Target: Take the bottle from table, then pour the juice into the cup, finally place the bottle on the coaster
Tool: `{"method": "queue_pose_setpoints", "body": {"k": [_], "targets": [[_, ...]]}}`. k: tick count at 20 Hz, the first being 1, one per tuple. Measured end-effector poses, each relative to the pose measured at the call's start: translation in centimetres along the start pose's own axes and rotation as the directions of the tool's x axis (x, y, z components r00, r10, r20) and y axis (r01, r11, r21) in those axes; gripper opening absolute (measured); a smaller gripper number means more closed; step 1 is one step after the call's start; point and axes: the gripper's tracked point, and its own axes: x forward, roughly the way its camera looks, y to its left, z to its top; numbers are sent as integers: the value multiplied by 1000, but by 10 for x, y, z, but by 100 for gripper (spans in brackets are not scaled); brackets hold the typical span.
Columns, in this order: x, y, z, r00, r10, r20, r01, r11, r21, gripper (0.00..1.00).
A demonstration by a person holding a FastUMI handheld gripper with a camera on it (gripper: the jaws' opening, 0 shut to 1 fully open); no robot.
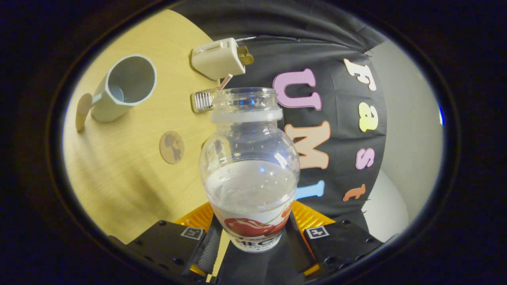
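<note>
Claw [253, 237] clamped around tilted bottle [249, 170]

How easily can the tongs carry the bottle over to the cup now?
Probably easily: the tongs grip the open bottle, and bare table lies before the cup, with only a flat coaster between.

The bottle [249, 166] hides the gripper [253, 237] fingertips and part of the counter [119, 170]. The small ribbed metal thing [204, 100] behind its neck is half covered, unidentifiable.
</note>
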Motion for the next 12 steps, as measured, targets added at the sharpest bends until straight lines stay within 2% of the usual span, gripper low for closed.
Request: {"method": "queue_pose_setpoints", "body": {"k": [12], "targets": [[-4, 14, 31, 997, 31, 71, -18, 984, -177, 78]]}}
